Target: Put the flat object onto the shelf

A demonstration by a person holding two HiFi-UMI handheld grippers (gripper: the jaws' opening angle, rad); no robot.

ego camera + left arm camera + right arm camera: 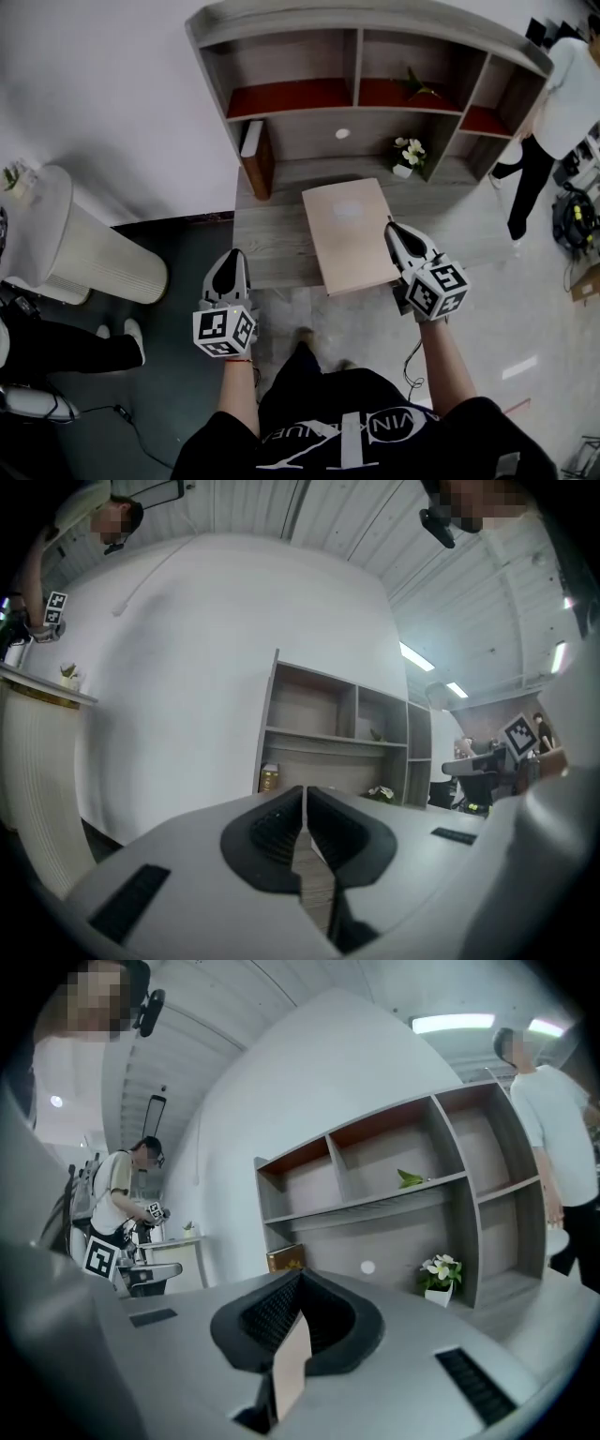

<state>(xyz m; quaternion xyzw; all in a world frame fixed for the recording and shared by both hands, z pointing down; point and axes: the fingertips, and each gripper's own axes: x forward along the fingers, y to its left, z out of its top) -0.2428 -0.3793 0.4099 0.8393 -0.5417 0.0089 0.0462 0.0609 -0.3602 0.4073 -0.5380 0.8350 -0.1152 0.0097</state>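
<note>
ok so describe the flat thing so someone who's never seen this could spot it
Find the grey wooden shelf unit against the white wall; in front of it the right gripper is shut on a thin, pale tan board. It is the only broad flat rectangle there, unlike the small white-flower pot and the upright brown book behind it.

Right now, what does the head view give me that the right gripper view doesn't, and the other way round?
Head view only: the whole face of the flat board, over the desk, with the left tongs beside it. Right gripper view only: the right tongs shut on the board's edge, seen edge-on. Both: the shelf, the white flower pot and a person in white at right.
</note>
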